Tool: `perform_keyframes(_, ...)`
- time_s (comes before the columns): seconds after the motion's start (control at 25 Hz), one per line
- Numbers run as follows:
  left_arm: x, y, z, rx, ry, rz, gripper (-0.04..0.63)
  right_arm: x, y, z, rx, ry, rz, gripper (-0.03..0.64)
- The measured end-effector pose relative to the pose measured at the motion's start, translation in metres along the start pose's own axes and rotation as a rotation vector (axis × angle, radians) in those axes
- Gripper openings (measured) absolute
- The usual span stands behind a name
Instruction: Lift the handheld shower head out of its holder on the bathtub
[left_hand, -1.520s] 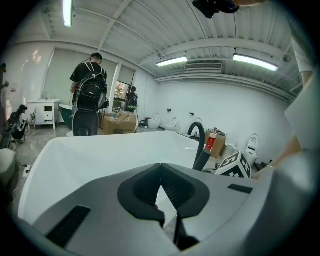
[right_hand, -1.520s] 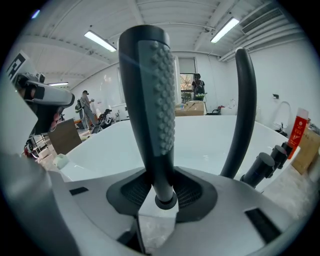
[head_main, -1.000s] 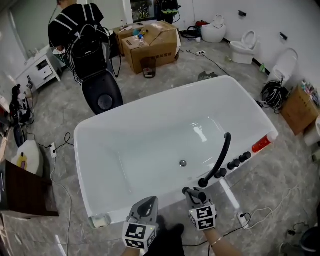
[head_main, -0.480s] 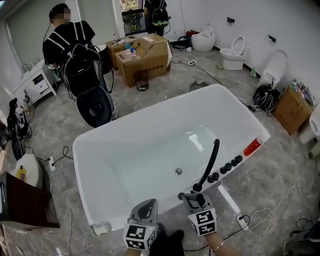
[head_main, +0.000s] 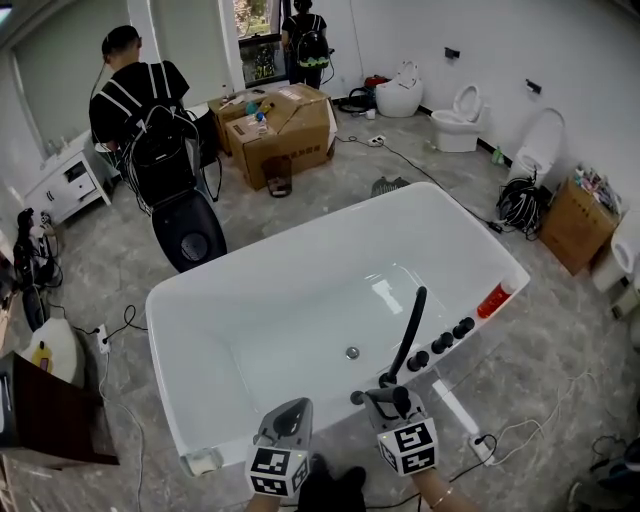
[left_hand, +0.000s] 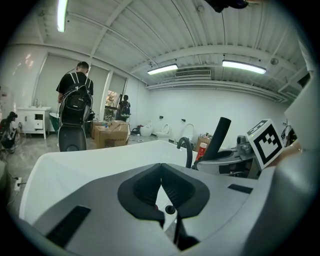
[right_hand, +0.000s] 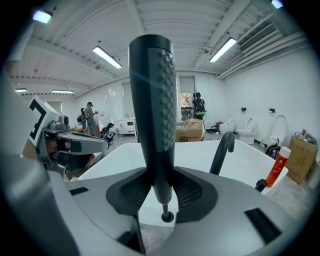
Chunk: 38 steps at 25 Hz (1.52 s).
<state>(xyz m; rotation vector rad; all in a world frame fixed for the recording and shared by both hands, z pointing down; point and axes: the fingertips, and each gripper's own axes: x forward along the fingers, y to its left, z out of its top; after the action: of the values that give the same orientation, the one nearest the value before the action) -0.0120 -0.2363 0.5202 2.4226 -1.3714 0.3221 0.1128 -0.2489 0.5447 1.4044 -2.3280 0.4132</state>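
Shower head (right_hand: 155, 115), black with a dotted face, stands upright between the pads of the right tongs (right_hand: 162, 187), which are closed on its lower handle. Below the pads the handle narrows to a thin stem with a round end. In the head view the right tongs (head_main: 385, 398) hold it at the near edge of the bathtub (head_main: 290, 240), just on the near side of the spout (head_main: 408, 325). Whether it touches its holder I cannot tell. The left tongs (left_hand: 161, 169) are pressed together with nothing between them. They hang beside the right pair, over the same near edge.

The bathtub is white, glossy and dry, with a drain (head_main: 352, 353) in its floor. A row of black knobs (head_main: 440, 343) sits on its right rim beside the curved black spout, and a red bottle (head_main: 492, 300) lies further along that rim.

The floor (head_main: 120, 260) is grey marbled tile, with cables trailing across it. Past the tub stand cardboard boxes (head_main: 290, 125), a white cabinet (head_main: 65, 185) at the left wall, and white toilets (head_main: 460, 120) along the right wall. A person (head_main: 140, 90) in black with a backpack stands beyond the far left corner, facing away. Strip lights run across the white ceiling.
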Motion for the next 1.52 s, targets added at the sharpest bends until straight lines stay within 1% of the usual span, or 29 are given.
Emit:
perform_keyframes(0.36, -0.012, -0.016, 0.017, 0.016, -0.009, -0.014, 0.020, -0.033, 0.007, 0.035, -0.018, -0.024, 0.026, 0.137)
perform_keyframes(0.64, -0.019, -0.019, 0.025, 0.034, -0.017, -0.021, 0.020, -0.051, 0.015, 0.054, -0.013, -0.051, 0.029, 0.137)
perform_keyframes(1.12, -0.027, -0.027, 0.034, 0.038, -0.036, -0.008, 0.020, -0.079, 0.014, 0.075, -0.019, -0.071, 0.034, 0.137)
perform_keyframes(1.52, -0.027, -0.036, 0.041, 0.042, -0.048, -0.006, 0.020, -0.089, 0.011, 0.080, -0.022, -0.082, 0.035, 0.137)
